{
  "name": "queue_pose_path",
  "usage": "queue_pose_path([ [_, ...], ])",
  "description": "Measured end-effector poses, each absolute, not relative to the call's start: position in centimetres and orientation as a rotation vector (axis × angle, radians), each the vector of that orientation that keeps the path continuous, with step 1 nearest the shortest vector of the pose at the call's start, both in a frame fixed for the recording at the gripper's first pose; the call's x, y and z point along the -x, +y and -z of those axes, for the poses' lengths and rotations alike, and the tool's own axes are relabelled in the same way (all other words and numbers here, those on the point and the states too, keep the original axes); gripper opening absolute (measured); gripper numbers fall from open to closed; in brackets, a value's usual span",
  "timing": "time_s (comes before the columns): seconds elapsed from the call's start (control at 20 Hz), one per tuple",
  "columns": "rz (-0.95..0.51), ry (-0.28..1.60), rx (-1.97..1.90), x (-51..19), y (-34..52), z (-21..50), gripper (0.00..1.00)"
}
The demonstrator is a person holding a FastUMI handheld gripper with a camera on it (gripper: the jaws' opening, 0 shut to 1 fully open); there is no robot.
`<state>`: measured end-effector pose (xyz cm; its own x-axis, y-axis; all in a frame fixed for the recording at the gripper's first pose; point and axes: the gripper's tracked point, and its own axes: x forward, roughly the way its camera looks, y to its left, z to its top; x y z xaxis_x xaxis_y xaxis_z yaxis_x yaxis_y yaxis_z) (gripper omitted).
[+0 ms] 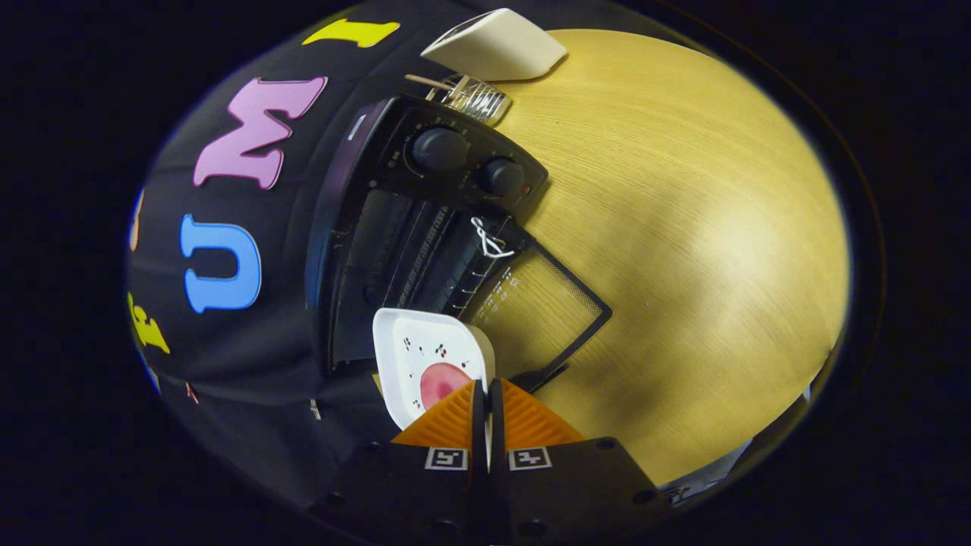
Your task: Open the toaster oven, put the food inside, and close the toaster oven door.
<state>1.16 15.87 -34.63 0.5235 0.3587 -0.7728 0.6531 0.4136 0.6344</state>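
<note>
Gripper view: my claw (485, 398) grips the white dish (425, 356) of pink food (441, 383) by its rim with both fingers, just before the open toaster oven (410, 250). Advance level, clearing the lowered door (546, 307).

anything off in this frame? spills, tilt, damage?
Nothing spilled or broken. The fingers are shut on the rim of the white plate, which carries a pink piece of food. The toaster oven door is open. A white string hangs near its hinge.
</note>
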Motion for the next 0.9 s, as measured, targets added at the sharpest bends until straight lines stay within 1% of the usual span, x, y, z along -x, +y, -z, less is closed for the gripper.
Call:
queue_pose_path([
  [0.25,0.444,0.954,-1.280,-5.0,16.7,36.5,0.05],
  [0.4,0.533,0.891,-1.369,-7.4,17.1,36.8,0.05],
  [0.65,0.612,0.844,-1.408,-9.7,17.5,37.5,0.05],
  [0.9,0.644,0.824,-1.457,-11.3,17.9,38.5,0.05],
])
